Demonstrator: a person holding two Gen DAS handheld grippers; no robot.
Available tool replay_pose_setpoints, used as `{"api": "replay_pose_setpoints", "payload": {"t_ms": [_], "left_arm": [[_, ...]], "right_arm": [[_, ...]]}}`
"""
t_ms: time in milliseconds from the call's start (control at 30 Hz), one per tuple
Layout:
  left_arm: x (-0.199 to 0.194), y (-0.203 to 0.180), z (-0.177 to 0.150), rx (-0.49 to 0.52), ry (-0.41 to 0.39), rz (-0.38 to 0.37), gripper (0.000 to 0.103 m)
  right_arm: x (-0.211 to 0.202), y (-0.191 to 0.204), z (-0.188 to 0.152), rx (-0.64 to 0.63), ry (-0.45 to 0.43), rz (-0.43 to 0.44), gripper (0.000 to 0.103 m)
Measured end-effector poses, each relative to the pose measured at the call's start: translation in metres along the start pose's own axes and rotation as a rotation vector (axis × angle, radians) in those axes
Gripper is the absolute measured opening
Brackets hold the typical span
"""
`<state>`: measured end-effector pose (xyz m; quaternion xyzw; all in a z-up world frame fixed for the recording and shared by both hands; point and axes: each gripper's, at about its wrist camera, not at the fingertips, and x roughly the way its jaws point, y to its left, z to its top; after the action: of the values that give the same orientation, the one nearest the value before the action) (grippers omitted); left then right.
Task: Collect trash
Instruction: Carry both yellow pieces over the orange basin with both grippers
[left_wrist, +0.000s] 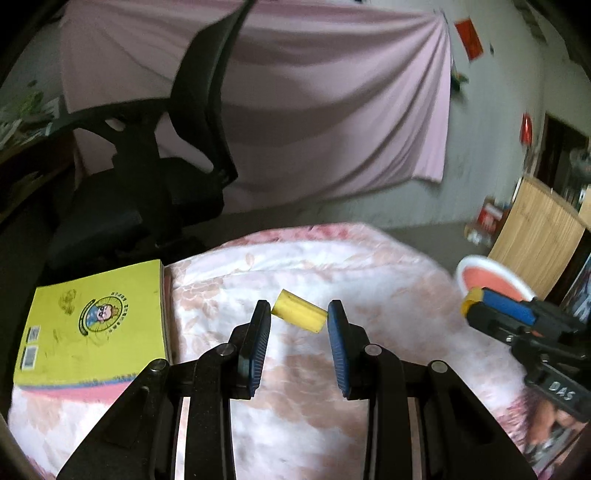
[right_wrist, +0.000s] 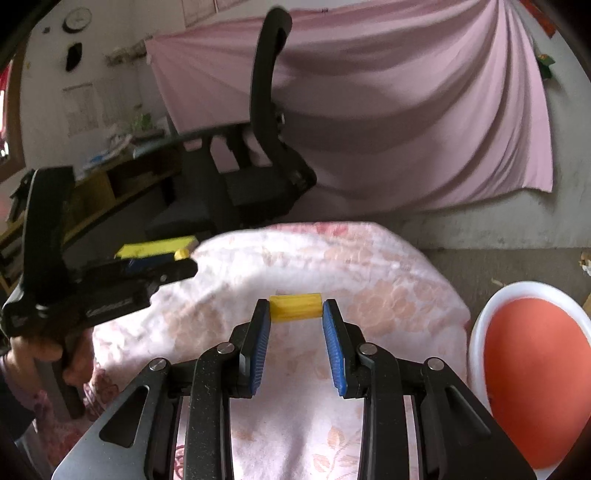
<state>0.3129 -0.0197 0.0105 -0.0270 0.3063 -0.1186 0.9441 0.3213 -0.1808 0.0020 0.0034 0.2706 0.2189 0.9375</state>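
My left gripper (left_wrist: 298, 311) is shut on a yellow ridged tube (left_wrist: 299, 311) held slanted between its fingertips above the floral cloth (left_wrist: 332, 258). My right gripper (right_wrist: 294, 310) is shut on a second yellow ridged tube (right_wrist: 294, 306), held crosswise at its tips. In the left wrist view the right gripper (left_wrist: 476, 301) shows at the right, with a yellow piece at its tips, in front of the white bin with the orange inside (left_wrist: 487, 278). In the right wrist view the left gripper (right_wrist: 181, 258) shows at the left, blurred. The bin (right_wrist: 532, 369) stands at the lower right.
A yellow-green book (left_wrist: 92, 325) lies on the cloth's left edge. A black office chair (left_wrist: 155, 177) stands behind the cloth-covered table, in front of a pink hanging sheet (left_wrist: 332, 110). A bamboo board (left_wrist: 535, 236) leans at the right. A cluttered shelf (right_wrist: 110, 177) is at the left.
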Motion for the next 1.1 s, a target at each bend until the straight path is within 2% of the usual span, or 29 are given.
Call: {"api": "replay_pose_setpoints", "payload": {"t_ms": [200, 333, 567, 800, 1100], "left_arm": [[-0.035, -0.019, 0.014, -0.038, -0.117, -0.030, 0.027], [-0.055, -0.035, 0.026, -0.045, -0.197, -0.076, 0.027], [-0.078, -0.072, 0.043, -0.015, -0.292, -0.151, 0.027], [-0.082, -0.116, 0.053, 0.058, -0.338, -0.194, 0.027], [-0.059, -0.170, 0.049, 0.126, -0.306, -0.237, 0.027]], "right_arm": [[-0.032, -0.001, 0.002, -0.043, -0.156, -0.049, 0.027], [-0.060, -0.008, 0.006, -0.045, -0.287, -0.078, 0.027], [-0.102, -0.024, 0.015, -0.034, -0.470, -0.119, 0.027], [-0.126, -0.045, 0.012, -0.009, -0.532, -0.168, 0.027], [-0.144, -0.087, 0.005, 0.080, -0.520, -0.221, 0.027]]}}
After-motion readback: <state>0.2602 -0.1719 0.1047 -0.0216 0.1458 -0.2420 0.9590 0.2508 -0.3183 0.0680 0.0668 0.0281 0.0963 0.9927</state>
